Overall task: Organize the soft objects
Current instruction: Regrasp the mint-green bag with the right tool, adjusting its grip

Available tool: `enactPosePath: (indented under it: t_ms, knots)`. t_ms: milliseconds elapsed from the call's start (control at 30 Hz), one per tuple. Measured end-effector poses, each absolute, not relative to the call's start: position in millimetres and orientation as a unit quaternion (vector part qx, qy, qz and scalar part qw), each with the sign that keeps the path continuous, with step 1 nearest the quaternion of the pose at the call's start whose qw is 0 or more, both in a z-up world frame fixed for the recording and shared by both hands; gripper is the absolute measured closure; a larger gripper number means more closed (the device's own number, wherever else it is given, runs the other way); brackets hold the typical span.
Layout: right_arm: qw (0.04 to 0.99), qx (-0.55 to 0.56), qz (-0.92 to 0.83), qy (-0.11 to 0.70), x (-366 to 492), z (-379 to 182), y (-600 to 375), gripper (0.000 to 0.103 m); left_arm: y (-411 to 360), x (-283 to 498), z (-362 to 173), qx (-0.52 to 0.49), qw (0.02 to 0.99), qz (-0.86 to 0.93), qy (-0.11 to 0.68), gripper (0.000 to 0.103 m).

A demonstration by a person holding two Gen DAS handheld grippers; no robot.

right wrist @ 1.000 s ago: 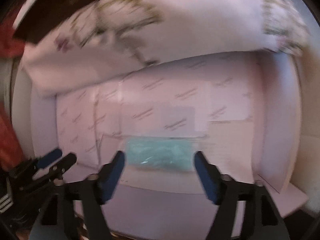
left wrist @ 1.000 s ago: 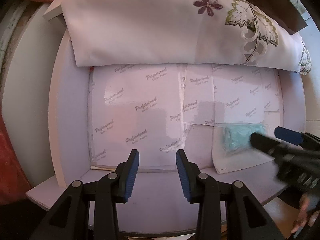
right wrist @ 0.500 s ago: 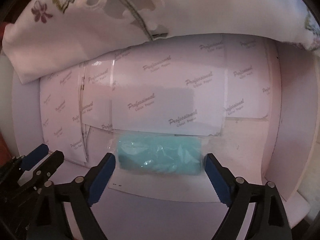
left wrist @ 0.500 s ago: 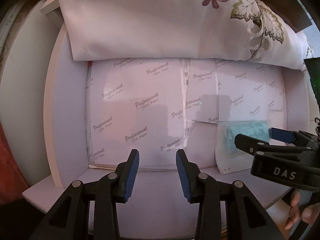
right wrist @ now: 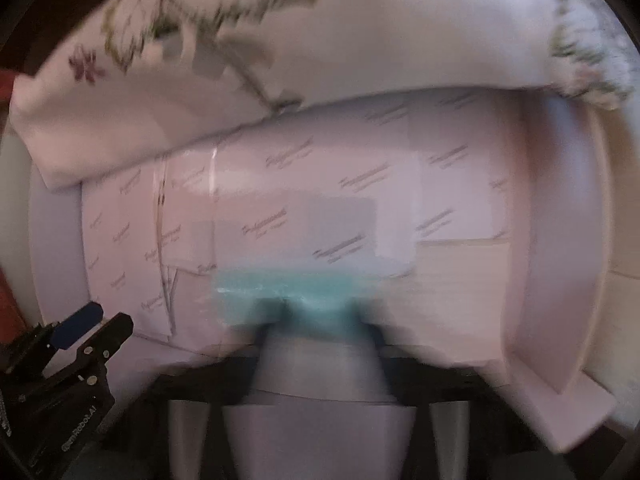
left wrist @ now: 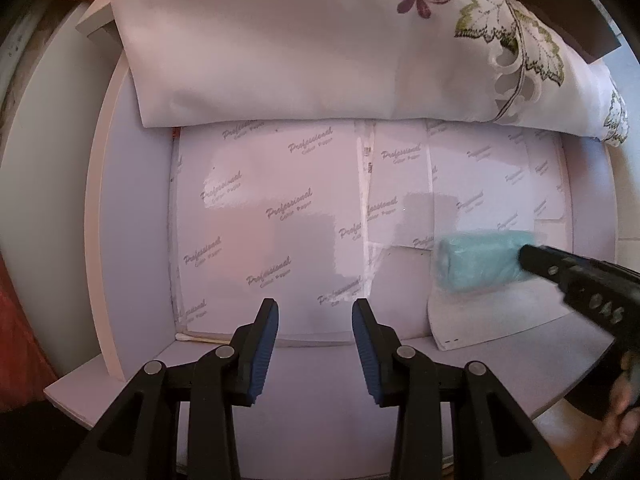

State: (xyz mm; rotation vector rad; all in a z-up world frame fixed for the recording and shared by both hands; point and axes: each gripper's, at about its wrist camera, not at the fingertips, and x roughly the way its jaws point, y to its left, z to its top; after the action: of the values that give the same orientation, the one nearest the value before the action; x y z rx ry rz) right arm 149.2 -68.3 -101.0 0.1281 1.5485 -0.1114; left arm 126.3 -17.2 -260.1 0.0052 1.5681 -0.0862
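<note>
Teal roll (right wrist: 304, 300) (blurred) pinched between right hand-held gripper (right wrist: 320, 320) fingers.

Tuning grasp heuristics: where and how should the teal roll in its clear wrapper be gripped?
Across its middle, from straight above, jaws spanning its short width. The teal roll lies flat on the printed paper sheets, long axis sideways, so the curved sides are free. The right gripper, whose jaws have just been closing, appears to pinch it mid-length; blur hides the pads. Soft, so squeeze lightly.
</note>
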Motion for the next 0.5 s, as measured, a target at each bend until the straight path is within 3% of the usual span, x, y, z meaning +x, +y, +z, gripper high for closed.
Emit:
enactPosePath:
  t_ms: [233,300,367,500]
  knots:
    - [0.709,0.061,-0.058,0.700,150.6,-98.6,-74.1,0.081,-13.6,125.0,-254.7,-0.003,0.712,-0.041,0.701,0.065]
    - [0.715,0.035,-0.049,0.696,155.4,-92.0,-68.9,0.068,-10.4,125.4,-253.5,-0.007,0.712,-0.038,0.701,0.065]
    - [0.718,0.012,-0.033,0.695,159.4,-87.4,-62.0,0.036,-9.4,127.0,-252.4,-0.012,0.711,-0.038,0.702,0.065]
    - [0.704,-0.066,0.046,0.706,169.5,-83.5,-24.2,0.029,-11.2,127.3,-252.2,-0.007,0.709,-0.042,0.704,0.065]
